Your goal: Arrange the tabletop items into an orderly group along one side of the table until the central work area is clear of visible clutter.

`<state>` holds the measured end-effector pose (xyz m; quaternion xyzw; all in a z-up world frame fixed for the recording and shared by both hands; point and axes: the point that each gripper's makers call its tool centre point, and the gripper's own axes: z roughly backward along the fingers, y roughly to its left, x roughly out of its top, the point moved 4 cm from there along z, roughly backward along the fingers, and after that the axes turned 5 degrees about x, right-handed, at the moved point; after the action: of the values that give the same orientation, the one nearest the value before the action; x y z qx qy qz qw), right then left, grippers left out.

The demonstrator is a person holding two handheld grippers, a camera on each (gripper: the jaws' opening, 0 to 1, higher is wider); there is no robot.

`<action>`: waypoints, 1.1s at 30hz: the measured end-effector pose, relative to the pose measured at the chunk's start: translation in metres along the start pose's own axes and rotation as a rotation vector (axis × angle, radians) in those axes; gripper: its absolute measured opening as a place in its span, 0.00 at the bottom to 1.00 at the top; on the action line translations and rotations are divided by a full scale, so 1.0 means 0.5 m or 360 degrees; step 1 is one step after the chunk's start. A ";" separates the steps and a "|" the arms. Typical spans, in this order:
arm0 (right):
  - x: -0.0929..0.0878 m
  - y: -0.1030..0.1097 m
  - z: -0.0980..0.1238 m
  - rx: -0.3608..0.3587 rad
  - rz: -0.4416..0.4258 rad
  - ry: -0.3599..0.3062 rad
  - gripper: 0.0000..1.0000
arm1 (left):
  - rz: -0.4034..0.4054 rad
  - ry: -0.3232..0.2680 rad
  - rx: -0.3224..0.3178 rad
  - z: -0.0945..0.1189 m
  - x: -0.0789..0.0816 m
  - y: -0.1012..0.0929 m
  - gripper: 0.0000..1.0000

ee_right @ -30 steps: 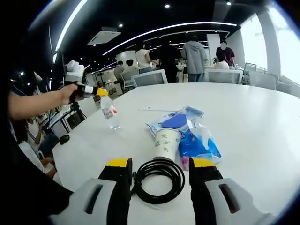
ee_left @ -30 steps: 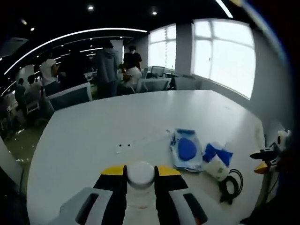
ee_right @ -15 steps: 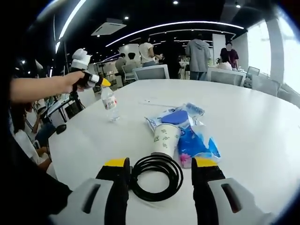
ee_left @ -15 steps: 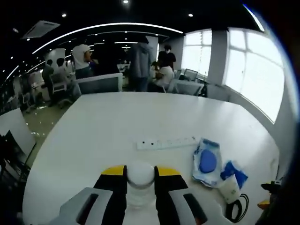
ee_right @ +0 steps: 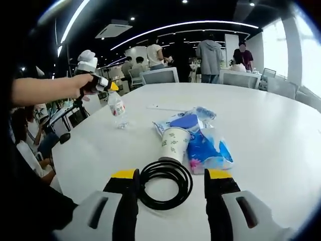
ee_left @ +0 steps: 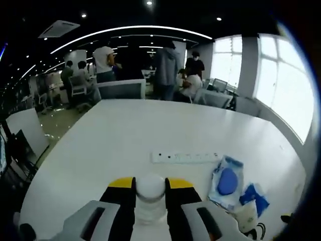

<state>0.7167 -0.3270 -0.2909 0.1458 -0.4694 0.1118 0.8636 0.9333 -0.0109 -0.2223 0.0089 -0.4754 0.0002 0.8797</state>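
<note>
My left gripper (ee_left: 150, 181) is shut on the white cap of a clear water bottle (ee_left: 150, 190). In the right gripper view that bottle (ee_right: 118, 111) stands near the table's left edge, with the left gripper (ee_right: 100, 84) on its top in a person's hand. My right gripper (ee_right: 170, 174) is open, its jaws on either side of a black cable coil (ee_right: 165, 184) lying on the table. Just beyond the coil are a paper cup (ee_right: 173, 144) on its side and blue plastic packets (ee_right: 208, 149). A white power strip (ee_left: 186, 157) lies mid-table.
The white table (ee_left: 125, 130) is broad, with bare surface toward the far side. The blue packets (ee_left: 226, 181), the paper cup (ee_left: 245, 216) and the cable lie at the right in the left gripper view. Chairs (ee_left: 120, 89) and people (ee_left: 165, 65) are beyond the far edge.
The left gripper view has swung so the power strip now shows and the packets sit farther right. The bottle stays gripped in about the same spot. The right gripper still straddles the cable coil.
</note>
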 end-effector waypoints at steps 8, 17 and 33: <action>-0.009 0.007 -0.001 0.0004 -0.0009 0.0014 0.48 | 0.0093 -0.0118 0.0082 -0.017 0.002 0.006 0.21; -0.018 0.015 0.004 0.0011 -0.0009 0.0020 0.48 | 0.0164 -0.0141 0.0068 -0.032 0.006 0.015 0.22; -0.019 0.023 0.005 0.0011 -0.0005 0.0028 0.49 | 0.0077 -0.0174 -0.0120 -0.043 0.047 0.006 0.39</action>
<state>0.7056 -0.3176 -0.2960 0.1486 -0.4611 0.1134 0.8674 0.9641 -0.0076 -0.2142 -0.0356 -0.5224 0.0030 0.8520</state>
